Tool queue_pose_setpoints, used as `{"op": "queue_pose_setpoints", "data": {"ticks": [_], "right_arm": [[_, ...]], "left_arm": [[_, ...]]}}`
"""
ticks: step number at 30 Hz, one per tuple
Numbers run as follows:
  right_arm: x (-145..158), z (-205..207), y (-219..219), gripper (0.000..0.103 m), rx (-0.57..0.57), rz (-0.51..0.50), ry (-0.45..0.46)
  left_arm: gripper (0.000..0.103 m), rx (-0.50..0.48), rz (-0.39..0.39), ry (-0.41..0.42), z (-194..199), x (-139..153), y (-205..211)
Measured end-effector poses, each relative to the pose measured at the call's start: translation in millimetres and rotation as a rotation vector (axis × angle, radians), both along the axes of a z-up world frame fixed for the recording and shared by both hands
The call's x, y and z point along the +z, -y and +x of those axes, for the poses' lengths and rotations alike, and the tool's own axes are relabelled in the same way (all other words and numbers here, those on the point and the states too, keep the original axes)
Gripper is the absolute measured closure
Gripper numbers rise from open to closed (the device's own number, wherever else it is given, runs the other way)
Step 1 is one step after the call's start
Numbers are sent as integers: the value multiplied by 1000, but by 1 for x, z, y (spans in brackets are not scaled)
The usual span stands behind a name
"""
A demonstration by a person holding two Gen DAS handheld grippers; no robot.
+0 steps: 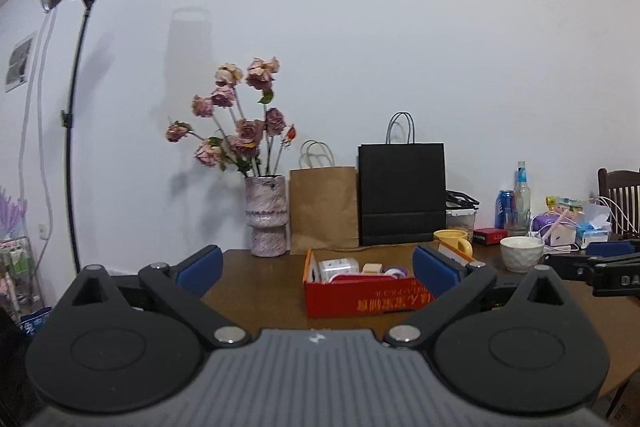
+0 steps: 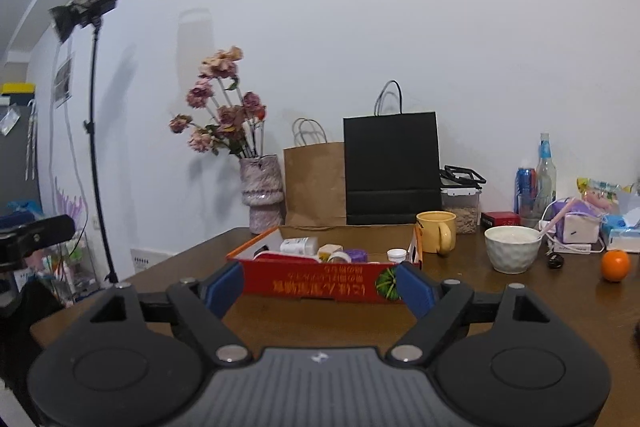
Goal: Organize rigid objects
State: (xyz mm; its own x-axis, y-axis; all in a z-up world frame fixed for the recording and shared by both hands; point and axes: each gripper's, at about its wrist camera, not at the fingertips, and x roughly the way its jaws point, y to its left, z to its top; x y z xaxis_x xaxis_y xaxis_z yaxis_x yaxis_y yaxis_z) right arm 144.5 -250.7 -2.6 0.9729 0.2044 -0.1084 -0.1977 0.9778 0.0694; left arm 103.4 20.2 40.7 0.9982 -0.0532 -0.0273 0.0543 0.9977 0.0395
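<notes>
A shallow red cardboard box (image 1: 360, 301) (image 2: 320, 285) sits on the brown table, holding several small items: a white cube (image 1: 338, 267), a white bottle (image 2: 298, 246), tape rolls (image 2: 340, 257) and a purple lid (image 2: 356, 254). My left gripper (image 1: 316, 269) stands open in front of the box with nothing between its blue pads (image 1: 200, 269). My right gripper (image 2: 320, 287) is open too and empty, its jaws standing apart on either side of the box front, not touching it. The right gripper (image 1: 608, 263) also shows at the right edge of the left wrist view.
A yellow mug (image 2: 436, 237), a white bowl (image 2: 512, 247) and an orange (image 2: 615, 265) stand right of the box. Behind are a vase of dried flowers (image 2: 260, 195), a brown bag (image 2: 314, 183), a black bag (image 2: 392, 169), bottles and clutter. A lamp stand (image 2: 94, 131) is at left.
</notes>
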Motion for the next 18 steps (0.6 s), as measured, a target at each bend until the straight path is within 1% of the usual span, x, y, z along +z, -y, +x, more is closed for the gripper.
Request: {"op": "queue_pose_setpoints", "data": {"ticks": [3,5,7,11,14,16,18], "right_arm": [[-9,-26,-5,17,8,-11,-5],[-16,-44,-11,16,11,-56,2],[-22,-59,-16,16,7,-79,3],[-34,-87,-18,11,-20,-76,0],[-43,-95,-20,11,-21,-71,-8],[-46,-93,-21,11,-24,-75,-22],[-48,-95,-22,11,-24,-58,-27]], "left_arm": [[0,27,1,3,-25,-10,-2],[0,49,-4,5,-37,-17,-4],[0,52,-1,1,-48,-24,-4],[0,46,7,-11,-61,-33,-1],[0,17,-9,-16,-70,-38,-3],[0,12,3,-12,-73,-40,0],[0,6,32,-13,-73,-40,4]]}}
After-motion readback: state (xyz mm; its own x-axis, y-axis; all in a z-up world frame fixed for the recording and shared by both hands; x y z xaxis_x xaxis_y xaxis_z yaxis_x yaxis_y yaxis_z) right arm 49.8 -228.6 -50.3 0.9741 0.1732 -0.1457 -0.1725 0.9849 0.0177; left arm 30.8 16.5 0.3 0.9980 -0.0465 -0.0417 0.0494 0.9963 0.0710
